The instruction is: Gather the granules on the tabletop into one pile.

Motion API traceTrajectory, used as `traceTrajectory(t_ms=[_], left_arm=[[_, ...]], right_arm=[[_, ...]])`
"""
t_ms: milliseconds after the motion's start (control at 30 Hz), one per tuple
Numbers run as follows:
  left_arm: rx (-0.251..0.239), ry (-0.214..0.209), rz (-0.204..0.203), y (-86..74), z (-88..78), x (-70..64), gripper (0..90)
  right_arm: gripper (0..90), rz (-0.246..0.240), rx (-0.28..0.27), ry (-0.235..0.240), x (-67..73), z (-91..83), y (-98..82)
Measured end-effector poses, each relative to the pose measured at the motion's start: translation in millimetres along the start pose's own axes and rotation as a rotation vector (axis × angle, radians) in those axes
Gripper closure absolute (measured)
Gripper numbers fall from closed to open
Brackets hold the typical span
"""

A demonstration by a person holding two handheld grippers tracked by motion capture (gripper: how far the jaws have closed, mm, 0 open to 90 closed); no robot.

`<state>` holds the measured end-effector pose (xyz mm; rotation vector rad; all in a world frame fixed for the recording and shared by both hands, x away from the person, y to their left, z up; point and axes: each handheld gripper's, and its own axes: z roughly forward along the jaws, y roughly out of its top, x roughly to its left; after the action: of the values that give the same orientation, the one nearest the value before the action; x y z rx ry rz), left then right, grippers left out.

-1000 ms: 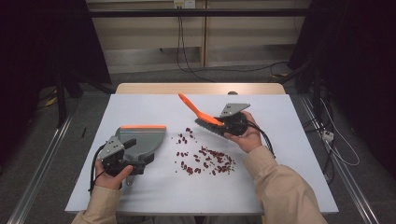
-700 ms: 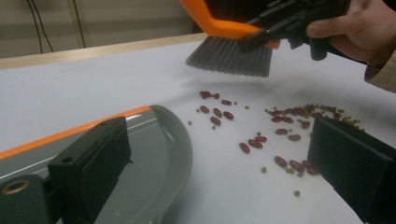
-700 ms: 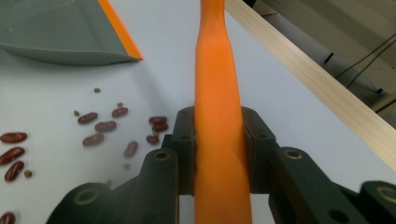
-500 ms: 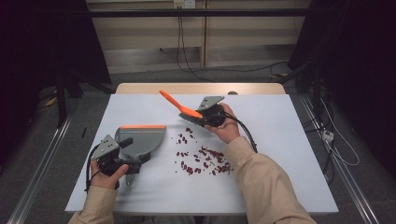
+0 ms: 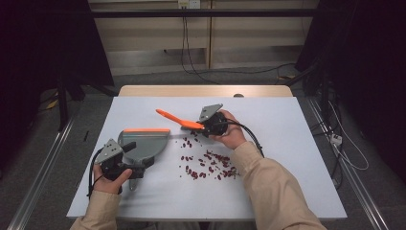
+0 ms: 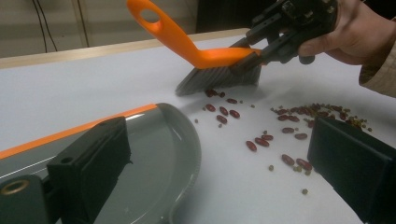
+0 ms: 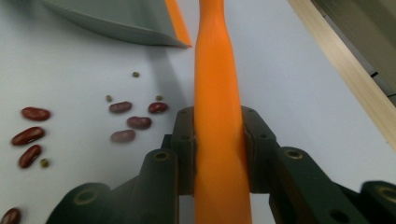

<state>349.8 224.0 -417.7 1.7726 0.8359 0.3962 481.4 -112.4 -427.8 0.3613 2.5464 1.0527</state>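
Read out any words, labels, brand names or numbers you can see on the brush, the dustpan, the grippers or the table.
None: no readable text anywhere.
Orange brush: plain handle, no mark.
Grey dustpan: plain, with an orange edge strip, no label.
Left gripper and right gripper: no lettering readable.
White table: blank, with beans scattered on it.

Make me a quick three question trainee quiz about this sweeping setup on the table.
1. True or false: the right hand-held gripper is shut on the orange brush.
2. What does the left hand-held gripper hold? A) a cup B) the grey dustpan C) a cloth
3. Fill in: the brush bristles rest on the ____ side of the scattered beans, seen from the high view.

Key: 1 true; 2 B; 3 far.
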Motion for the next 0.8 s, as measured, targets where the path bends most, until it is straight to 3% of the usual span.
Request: traceTrajectory(t_ms=[333,800], left_arm=[[-0.002,0.010,-0.011,-1.3,-1.3,0.7,5.6],[-0.002,0.011,-0.006,-0.8,-0.8,-1.7,5.6]], right_arm=[[71.0,-0.076,0.018,0.078,19.7,-20.7,-6.9],[71.0,-0.106,0.036,0.107,44.2,-42.8,-13.0]])
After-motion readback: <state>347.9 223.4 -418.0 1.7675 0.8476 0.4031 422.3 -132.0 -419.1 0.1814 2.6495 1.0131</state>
